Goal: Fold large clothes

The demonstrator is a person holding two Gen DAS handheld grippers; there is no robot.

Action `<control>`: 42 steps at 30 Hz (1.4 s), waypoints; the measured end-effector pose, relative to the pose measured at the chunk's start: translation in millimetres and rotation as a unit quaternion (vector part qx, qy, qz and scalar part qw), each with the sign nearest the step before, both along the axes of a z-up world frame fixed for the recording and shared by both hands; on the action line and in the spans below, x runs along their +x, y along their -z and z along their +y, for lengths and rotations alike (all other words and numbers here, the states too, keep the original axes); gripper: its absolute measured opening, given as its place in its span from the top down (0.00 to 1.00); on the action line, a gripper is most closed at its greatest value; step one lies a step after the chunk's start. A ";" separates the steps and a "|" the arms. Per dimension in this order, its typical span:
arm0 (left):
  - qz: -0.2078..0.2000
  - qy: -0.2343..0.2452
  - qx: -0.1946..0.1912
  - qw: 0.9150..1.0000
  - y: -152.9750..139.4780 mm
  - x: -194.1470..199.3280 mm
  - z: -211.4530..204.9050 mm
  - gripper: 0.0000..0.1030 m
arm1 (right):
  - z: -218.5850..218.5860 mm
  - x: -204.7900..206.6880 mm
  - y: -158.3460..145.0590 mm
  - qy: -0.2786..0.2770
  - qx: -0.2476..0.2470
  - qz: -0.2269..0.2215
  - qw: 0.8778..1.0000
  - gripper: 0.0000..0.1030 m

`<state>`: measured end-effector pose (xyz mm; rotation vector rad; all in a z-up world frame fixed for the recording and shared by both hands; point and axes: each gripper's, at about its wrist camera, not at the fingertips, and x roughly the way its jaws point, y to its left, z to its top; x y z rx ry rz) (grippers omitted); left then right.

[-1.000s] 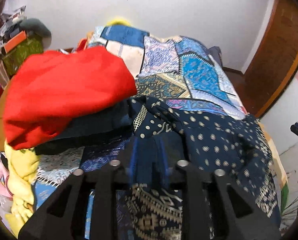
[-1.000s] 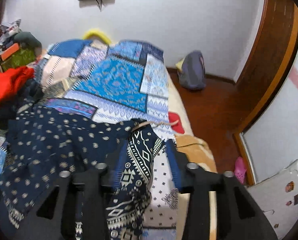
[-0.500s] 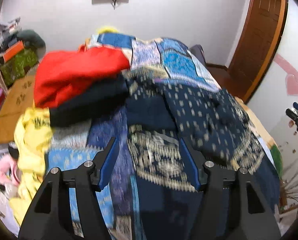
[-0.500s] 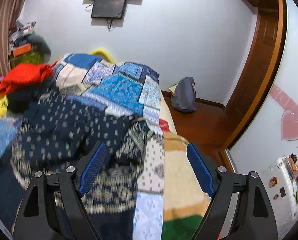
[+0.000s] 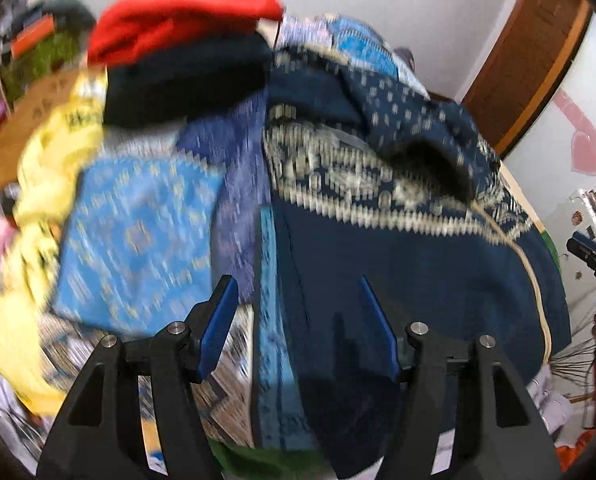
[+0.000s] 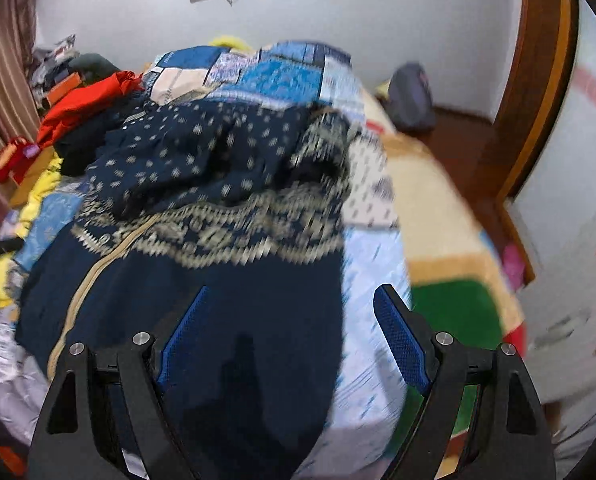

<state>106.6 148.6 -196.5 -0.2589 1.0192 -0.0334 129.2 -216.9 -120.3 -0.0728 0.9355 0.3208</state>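
A large navy garment (image 5: 397, 256) with a cream patterned band and dotted upper part lies spread on the bed; it also shows in the right wrist view (image 6: 218, 280). My left gripper (image 5: 298, 316) is open and empty, hovering just above the garment's near left part. My right gripper (image 6: 294, 328) is open and empty above the garment's near right edge. The far part of the garment is bunched into folds. Both views are motion-blurred.
A red cloth (image 5: 178, 20) and a black one (image 5: 186, 80) are piled at the back left, with yellow clothes (image 5: 46, 168) beside them. The patchwork bedspread (image 6: 266, 76) covers the bed. A grey bag (image 6: 411, 96) sits on the floor by the wooden door (image 6: 537, 80).
Both grippers have let go of the navy garment and opened. The garment dropped flat onto the bed, and both grippers pulled back toward its near edge.
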 end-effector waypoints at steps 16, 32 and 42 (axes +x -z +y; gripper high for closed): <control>0.059 0.011 -0.187 0.981 48.6 -8.0 -14.3 0.40 | -29.0 0.9 65.9 0.035 0.145 0.126 0.981 0.31; -0.061 0.055 -0.178 0.981 -46.2 31.8 -28.3 0.94 | -8.0 46.9 -13.5 -0.027 0.225 0.060 0.972 0.92; -0.152 0.000 -0.144 0.978 -107.0 122.0 1.2 0.95 | 26.6 153.2 -41.8 -0.024 0.155 0.001 0.988 0.92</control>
